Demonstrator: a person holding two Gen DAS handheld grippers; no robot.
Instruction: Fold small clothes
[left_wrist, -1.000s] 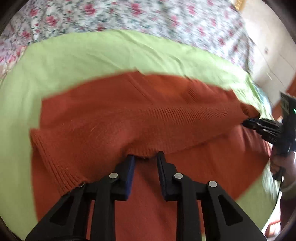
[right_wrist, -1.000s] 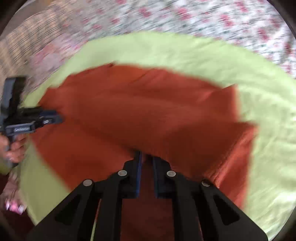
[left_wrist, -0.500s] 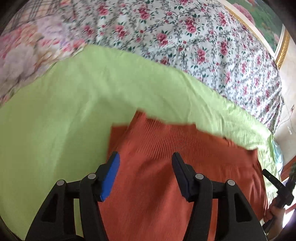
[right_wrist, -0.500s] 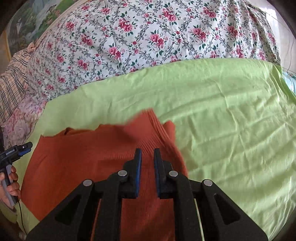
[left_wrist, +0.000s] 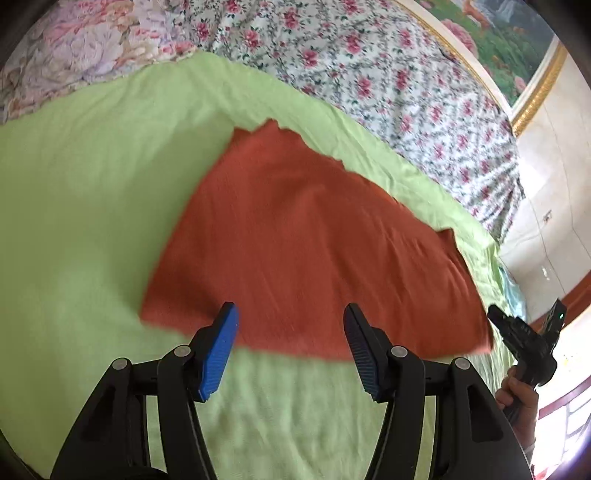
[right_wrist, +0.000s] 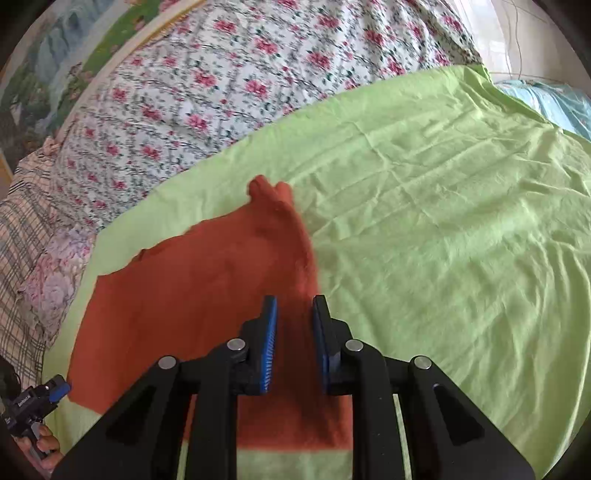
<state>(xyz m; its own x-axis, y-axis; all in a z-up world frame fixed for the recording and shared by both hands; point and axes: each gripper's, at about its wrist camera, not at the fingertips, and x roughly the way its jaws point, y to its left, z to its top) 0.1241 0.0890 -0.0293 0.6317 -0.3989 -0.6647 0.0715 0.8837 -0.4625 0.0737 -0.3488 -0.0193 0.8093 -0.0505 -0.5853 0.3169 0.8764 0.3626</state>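
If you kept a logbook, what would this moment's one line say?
left gripper: open, holding nothing | right gripper: open, holding nothing | orange sweater: folded, flat on green sheet | step: fold laid down

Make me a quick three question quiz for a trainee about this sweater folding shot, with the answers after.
1. True or false: the left gripper is clamped on the orange sweater.
2. What lies directly under the sweater? A) floral quilt B) green sheet C) blue cloth
3. Fill in: the right gripper has its fingers ____, with a gap between them.

Key: 1 false, it is open and empty. 2 B. 3 open.
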